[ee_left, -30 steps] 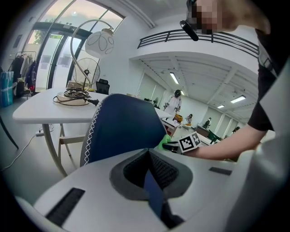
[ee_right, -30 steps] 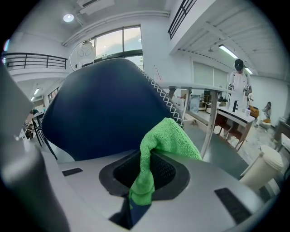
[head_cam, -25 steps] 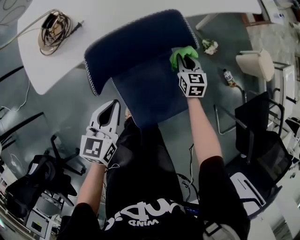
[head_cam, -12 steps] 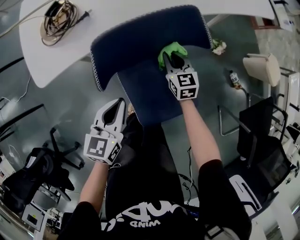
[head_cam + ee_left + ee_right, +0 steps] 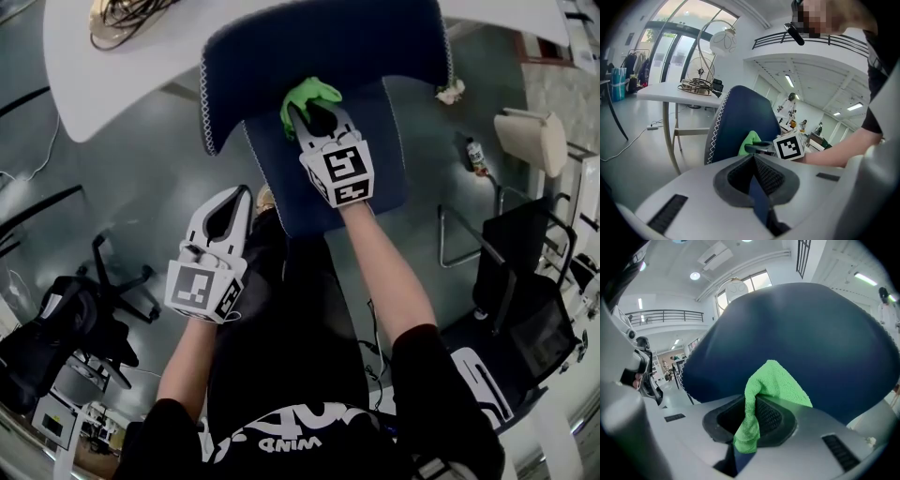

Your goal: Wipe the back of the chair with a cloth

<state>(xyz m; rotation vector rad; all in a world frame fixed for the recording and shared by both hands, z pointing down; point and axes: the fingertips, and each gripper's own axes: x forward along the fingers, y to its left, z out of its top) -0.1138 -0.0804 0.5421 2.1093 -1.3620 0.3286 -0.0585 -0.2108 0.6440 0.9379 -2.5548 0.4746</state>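
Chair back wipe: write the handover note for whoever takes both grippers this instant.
Right gripper: shut on the cloth, which it holds at the lower middle of the chair back, on the face toward the seat.
Left gripper: shut, empty, held beside the seat's front left, apart from the chair.
Done: the cloth is gripped and at the back. The pictures do not show how much has been wiped.
Left: probably safest to wipe across the whole back, edges included.
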